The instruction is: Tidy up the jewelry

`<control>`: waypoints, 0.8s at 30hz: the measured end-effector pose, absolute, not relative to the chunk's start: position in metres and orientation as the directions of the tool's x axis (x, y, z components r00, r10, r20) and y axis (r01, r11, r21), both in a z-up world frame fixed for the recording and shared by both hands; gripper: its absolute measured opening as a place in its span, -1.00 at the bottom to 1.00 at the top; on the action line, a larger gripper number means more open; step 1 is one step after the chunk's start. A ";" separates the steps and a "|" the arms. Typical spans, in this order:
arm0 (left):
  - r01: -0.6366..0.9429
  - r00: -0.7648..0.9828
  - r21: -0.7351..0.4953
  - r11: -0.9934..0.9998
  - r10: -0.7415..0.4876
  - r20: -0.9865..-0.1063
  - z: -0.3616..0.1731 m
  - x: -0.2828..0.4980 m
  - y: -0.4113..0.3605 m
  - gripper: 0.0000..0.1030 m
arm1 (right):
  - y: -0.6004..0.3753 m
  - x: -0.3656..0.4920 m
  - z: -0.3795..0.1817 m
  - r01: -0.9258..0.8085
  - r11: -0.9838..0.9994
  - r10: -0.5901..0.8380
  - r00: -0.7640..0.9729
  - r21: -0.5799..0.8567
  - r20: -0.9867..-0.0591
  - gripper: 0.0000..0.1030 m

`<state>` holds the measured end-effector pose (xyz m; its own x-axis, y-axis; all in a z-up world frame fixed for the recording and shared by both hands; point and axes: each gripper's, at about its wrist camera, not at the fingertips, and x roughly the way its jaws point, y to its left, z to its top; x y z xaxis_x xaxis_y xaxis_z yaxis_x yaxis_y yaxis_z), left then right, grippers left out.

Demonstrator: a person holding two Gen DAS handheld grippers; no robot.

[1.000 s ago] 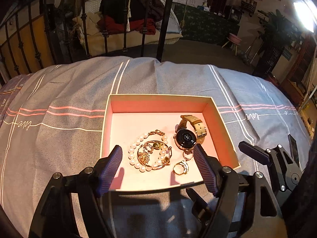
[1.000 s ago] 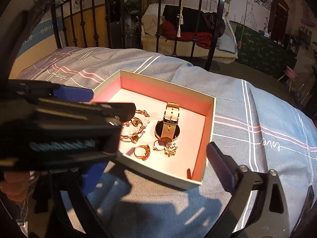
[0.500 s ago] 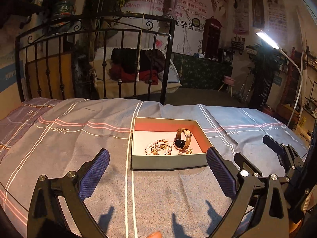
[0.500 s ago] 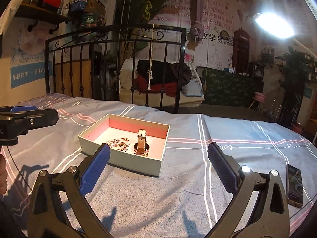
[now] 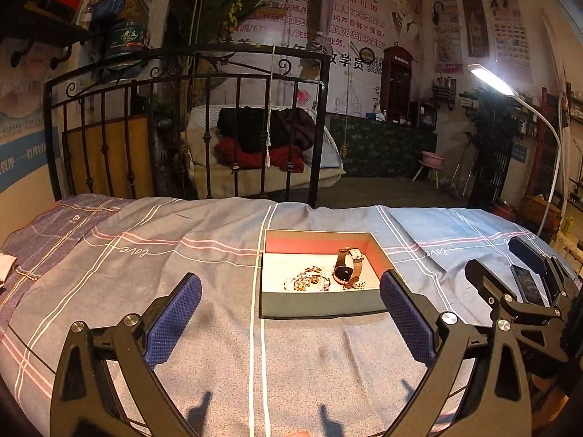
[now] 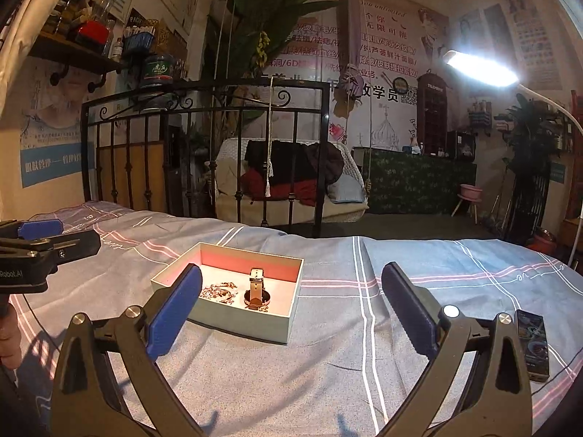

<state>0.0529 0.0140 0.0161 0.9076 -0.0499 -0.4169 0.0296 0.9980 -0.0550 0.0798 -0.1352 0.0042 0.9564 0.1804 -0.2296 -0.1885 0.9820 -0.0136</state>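
Note:
An open pale box [image 5: 320, 307] with a pink inside lies on the grey striped bedspread. Inside it are a watch [image 5: 345, 268] with a tan strap and a tangle of gold jewelry and pearls [image 5: 308, 282]. My left gripper [image 5: 289, 313] hovers open in front of the box, with nothing between its blue pads. The right wrist view shows the same box [image 6: 240, 322], the watch [image 6: 257, 291] and the jewelry pile [image 6: 218, 293]. My right gripper [image 6: 291, 309] is open and empty, back from the box. The left gripper [image 6: 40, 251] shows at the left edge of that view.
A phone [image 6: 532, 342] lies on the bedspread [image 6: 328, 382] to the right of the box. A black iron bed rail [image 5: 189, 83] stands behind the bed. A lamp [image 6: 481, 69] shines at the upper right. Part of a hand [image 6: 7, 338] shows at the left edge.
Both grippers have pulled back and up from over the box and tilted toward level. The left jaws have spread wider. The jewelry stays in the box.

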 end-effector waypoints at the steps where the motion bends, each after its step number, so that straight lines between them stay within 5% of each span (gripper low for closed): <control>1: 0.028 0.907 -0.053 0.998 -0.048 -0.418 0.016 0.053 0.014 0.87 | -0.136 0.080 0.004 -0.189 0.982 0.181 0.956 -0.014 -0.231 0.89; 24: 0.012 0.906 -0.050 0.999 -0.032 -0.421 0.011 0.054 0.016 0.87 | -0.139 0.077 0.009 -0.184 0.983 0.178 0.958 -0.007 -0.223 0.89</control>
<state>0.0538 0.0158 0.0110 0.9064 -0.0318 -0.4211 0.0118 0.9987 -0.0500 0.0774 -0.1392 0.0092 0.9584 0.1781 -0.2230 -0.1843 0.9828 -0.0073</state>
